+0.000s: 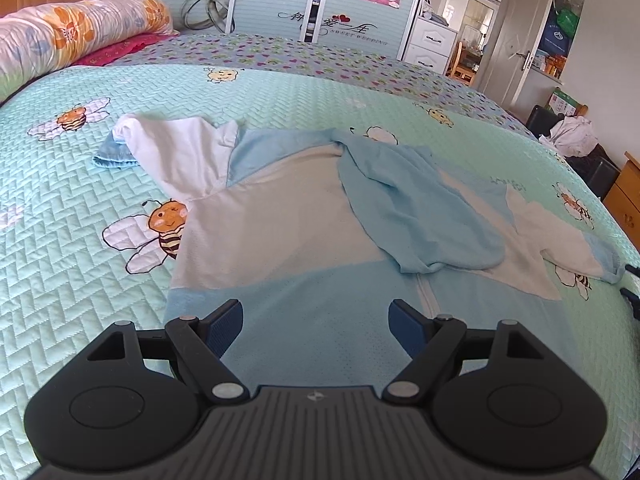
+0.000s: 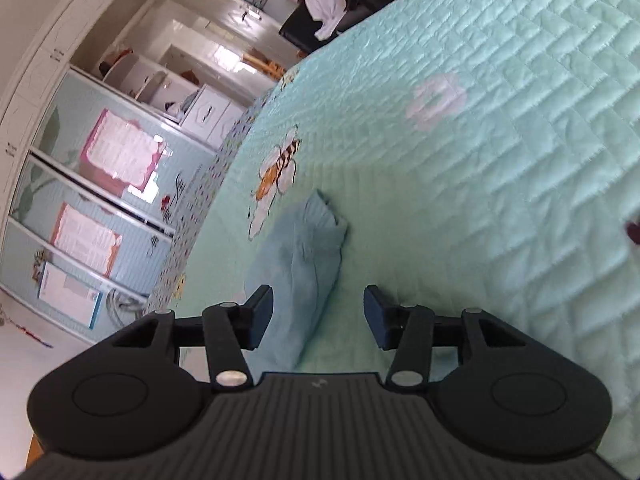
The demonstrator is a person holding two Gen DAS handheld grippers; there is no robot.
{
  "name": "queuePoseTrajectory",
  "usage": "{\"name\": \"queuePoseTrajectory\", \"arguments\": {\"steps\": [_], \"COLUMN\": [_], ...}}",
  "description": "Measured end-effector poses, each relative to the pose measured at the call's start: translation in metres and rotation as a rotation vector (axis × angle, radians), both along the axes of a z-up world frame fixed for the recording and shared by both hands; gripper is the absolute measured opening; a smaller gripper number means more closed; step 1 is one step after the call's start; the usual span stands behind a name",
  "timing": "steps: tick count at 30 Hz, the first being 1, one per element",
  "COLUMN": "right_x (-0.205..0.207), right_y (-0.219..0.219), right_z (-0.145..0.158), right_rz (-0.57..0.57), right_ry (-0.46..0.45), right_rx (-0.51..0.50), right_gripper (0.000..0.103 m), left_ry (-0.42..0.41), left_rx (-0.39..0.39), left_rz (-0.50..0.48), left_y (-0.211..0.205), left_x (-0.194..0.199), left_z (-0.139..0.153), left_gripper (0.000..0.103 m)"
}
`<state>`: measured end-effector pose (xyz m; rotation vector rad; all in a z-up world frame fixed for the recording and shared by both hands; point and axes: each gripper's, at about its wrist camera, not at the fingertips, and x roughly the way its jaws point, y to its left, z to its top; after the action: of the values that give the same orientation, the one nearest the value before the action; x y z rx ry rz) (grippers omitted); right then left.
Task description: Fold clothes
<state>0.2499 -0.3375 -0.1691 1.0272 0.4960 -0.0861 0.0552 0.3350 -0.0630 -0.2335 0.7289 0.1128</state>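
A mint quilted bedspread [image 1: 80,208] printed with bees covers the bed, with a floral bolster [image 1: 76,28] at its head and pale blue wardrobe doors [image 1: 280,8] behind. The blue-and-white jacket [image 1: 288,216] lies spread flat mid-bed. The left gripper [image 1: 316,320] hovers over its hem, fingers wide apart, empty. Only the right wrist view shows a blue cuff [image 2: 304,264] lying between the right gripper [image 2: 318,312]'s parted fingers, unpinched.

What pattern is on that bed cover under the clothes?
Mint-green quilted bedspread printed with cartoon bees and white flowers; the left wrist view shows it best.
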Motion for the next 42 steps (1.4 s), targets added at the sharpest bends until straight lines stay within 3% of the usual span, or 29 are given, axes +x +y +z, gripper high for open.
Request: {"name": "queuePoseTrajectory", "arguments": {"steps": [1, 3, 4, 6, 9, 10, 16, 21, 24, 29, 31, 34, 36, 42], "right_x": [0.010, 0.029, 0.034, 0.036, 0.009, 0.000, -0.059, -0.107, -0.119, -0.120, -0.117, -0.120, -0.121, -0.113], "right_y": [-0.002, -0.007, -0.011, -0.023, -0.035, -0.031, 0.005, 0.080, 0.141, 0.233, 0.239, 0.236, 0.234, 0.249], "right_z": [-0.001, -0.002, 0.000, 0.004, 0.000, -0.001, -0.005, 0.002, 0.011, 0.022, 0.022, 0.019, 0.018, 0.014], "right_rz": [-0.002, -0.005, -0.025, -0.098, -0.227, -0.225, -0.149, 0.032, 0.169, 0.281, 0.289, 0.286, 0.288, 0.301], "right_ry": [0.000, 0.033, 0.056, 0.069, 0.031, 0.018, -0.052, -0.079, -0.077, -0.024, 0.003, -0.001, -0.003, 0.025], "right_rx": [0.023, 0.010, -0.037, -0.105, -0.056, -0.054, -0.048, -0.069, -0.177, -0.703, -0.763, -0.752, -0.734, -0.792], "right_gripper": [0.051, 0.032, 0.011, 0.010, 0.018, 0.028, 0.042, 0.050, 0.052, 0.072, 0.072, 0.073, 0.073, 0.076], "left_ry": [0.001, 0.003, 0.004, 0.003, 0.011, 0.014, 0.002, -0.022, -0.048, -0.102, -0.106, -0.114, -0.128, -0.193], "left_rx": [0.002, 0.006, 0.006, 0.010, 0.006, 0.000, -0.027, -0.068, -0.110, -0.175, -0.153, -0.087, -0.138, -0.540], "left_rz": [0.006, 0.017, 0.020, 0.020, 0.027, 0.027, 0.008, 0.037, 0.087, 0.216, 0.266, 0.294, 0.305, 0.491], "left_y": [0.000, 0.001, 0.002, 0.003, 0.005, 0.006, 0.002, 0.013, 0.028, 0.061, 0.073, 0.089, 0.110, 0.206], "left_x": [-0.001, -0.003, -0.004, -0.007, -0.008, -0.007, -0.010, -0.020, -0.030, -0.047, -0.048, -0.041, -0.031, 0.009], "left_z": [0.001, 0.003, 0.003, 0.004, 0.001, 0.000, -0.002, 0.003, 0.008, 0.010, 0.010, 0.009, 0.005, -0.027], "left_gripper": [0.083, 0.083, 0.083, 0.083, 0.083, 0.083, 0.083, 0.083, 0.083, 0.083, 0.083, 0.083, 0.083, 0.083]}}
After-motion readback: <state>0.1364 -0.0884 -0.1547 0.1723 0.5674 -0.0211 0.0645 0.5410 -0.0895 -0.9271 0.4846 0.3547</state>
